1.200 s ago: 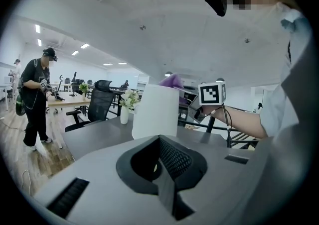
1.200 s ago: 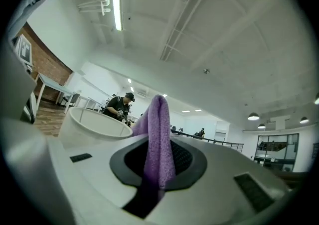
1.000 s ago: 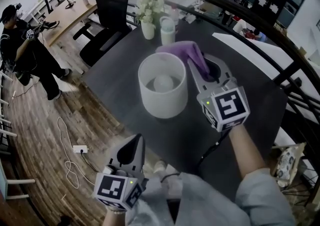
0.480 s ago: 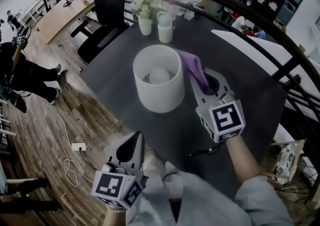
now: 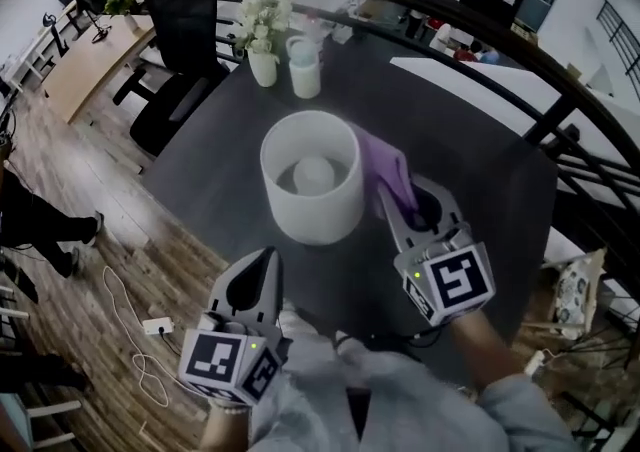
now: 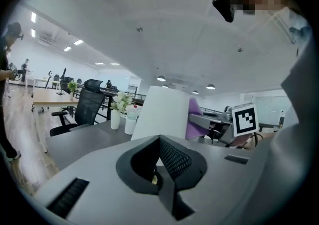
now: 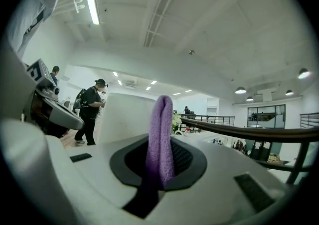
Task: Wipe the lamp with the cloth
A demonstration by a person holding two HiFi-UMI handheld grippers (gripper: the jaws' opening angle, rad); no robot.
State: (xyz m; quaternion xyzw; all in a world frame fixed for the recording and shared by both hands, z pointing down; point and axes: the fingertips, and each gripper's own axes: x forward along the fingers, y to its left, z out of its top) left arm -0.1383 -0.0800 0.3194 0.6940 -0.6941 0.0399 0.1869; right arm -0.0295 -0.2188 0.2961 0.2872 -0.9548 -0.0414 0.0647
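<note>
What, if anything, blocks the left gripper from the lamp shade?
Probably yes: the left gripper, shut and empty, points at the lamp shade across the table; the cloth in the right gripper is on the shade's other side.

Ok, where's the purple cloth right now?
In the head view, the purple cloth is clamped in the right gripper, at the right side of the white lamp shade.
</note>
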